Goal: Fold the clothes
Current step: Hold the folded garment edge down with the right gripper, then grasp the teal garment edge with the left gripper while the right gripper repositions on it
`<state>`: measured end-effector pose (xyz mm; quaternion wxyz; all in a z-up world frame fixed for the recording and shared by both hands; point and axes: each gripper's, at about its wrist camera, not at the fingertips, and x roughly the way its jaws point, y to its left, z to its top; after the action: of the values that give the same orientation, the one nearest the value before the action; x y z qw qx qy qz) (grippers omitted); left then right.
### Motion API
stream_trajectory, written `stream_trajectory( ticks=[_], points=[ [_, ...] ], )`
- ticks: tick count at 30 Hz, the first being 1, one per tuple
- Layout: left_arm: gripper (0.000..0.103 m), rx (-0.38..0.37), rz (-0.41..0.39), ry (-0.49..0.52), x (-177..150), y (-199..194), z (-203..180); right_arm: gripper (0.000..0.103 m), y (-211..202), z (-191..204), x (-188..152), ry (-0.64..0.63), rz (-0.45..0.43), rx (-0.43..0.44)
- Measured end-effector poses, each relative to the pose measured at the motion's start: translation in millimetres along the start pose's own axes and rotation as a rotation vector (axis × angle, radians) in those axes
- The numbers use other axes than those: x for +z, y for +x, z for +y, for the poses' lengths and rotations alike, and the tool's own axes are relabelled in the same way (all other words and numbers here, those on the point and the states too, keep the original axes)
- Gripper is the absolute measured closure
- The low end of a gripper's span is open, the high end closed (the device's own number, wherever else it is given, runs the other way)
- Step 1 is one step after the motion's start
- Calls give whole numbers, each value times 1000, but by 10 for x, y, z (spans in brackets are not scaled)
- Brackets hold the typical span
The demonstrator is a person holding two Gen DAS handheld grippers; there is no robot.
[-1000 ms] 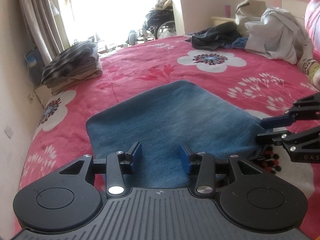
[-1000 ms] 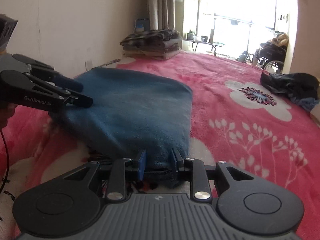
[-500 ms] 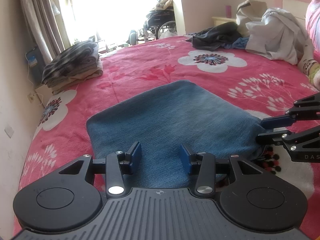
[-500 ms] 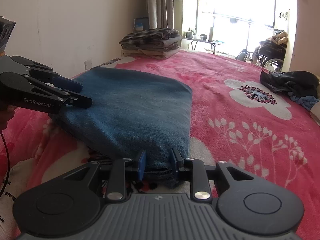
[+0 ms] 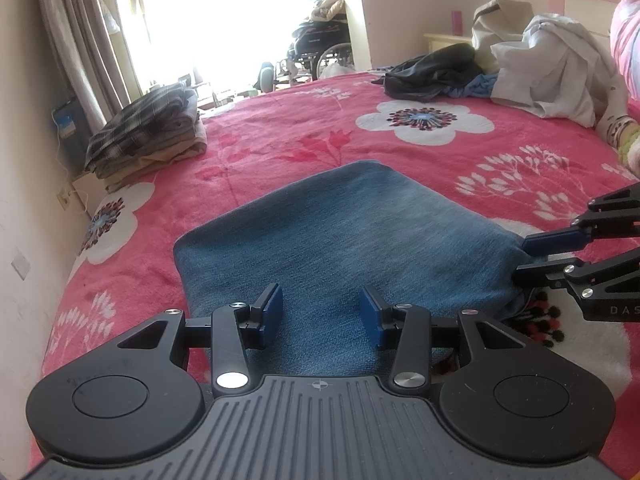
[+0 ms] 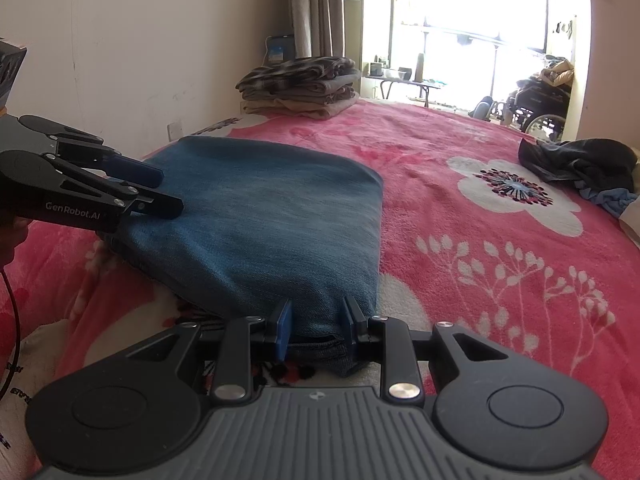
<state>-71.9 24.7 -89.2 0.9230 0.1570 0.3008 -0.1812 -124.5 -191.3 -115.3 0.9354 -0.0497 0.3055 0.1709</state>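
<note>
A folded blue garment (image 5: pixel 340 232) lies flat on the pink floral bedspread (image 5: pixel 304 136). My left gripper (image 5: pixel 320 314) stands open over its near edge, with the cloth running smoothly under and between the blue pads. Seen from the right wrist, the left gripper (image 6: pixel 160 192) sits at the blue garment's (image 6: pixel 260 208) left corner. My right gripper (image 6: pixel 316 322) is shut on the thick folded corner nearest it, which fills the gap between the pads. In the left wrist view the right gripper (image 5: pixel 524 258) pinches that corner from the right.
A stack of folded clothes (image 5: pixel 148 132) sits at the bed's far left by the wall and curtain. Unfolded dark clothes (image 5: pixel 432 76) and a white garment (image 5: pixel 548 76) are heaped at the far right. A wheelchair (image 5: pixel 320 48) stands beyond the bed.
</note>
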Motion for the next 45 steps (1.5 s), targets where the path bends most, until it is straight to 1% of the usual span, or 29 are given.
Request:
stream_trajectory(
  ticks=[28,30,33,36,38,40,44,45],
  points=[
    [60,2,1,0,4,-7,-7,75,5,-6,-3,5,-1,-1],
    [60,-12,18,-23,53,-9,29,75,5,-6,-2,5,-1,-2],
    [60,-52,23,-78,193,-35,145,75,5,-7,1,9,-1,-2],
    [60,-64,-23,-96,379,-45,240,75,3,-3,-3,9,-2,-3],
    [60,-46,-28,-78,474,52,253,75,4,-5,-1,10,-1,-3],
    [60,-4,-13,-53,538,208,255,75,4,-6,1,10,0,-3],
    [60,99,70,-11,555,589,269,74,4,-9,-4,11,2,-1],
    [60,101,97,-22,533,668,299,74,4,-8,-4,11,2,0]
  ],
)
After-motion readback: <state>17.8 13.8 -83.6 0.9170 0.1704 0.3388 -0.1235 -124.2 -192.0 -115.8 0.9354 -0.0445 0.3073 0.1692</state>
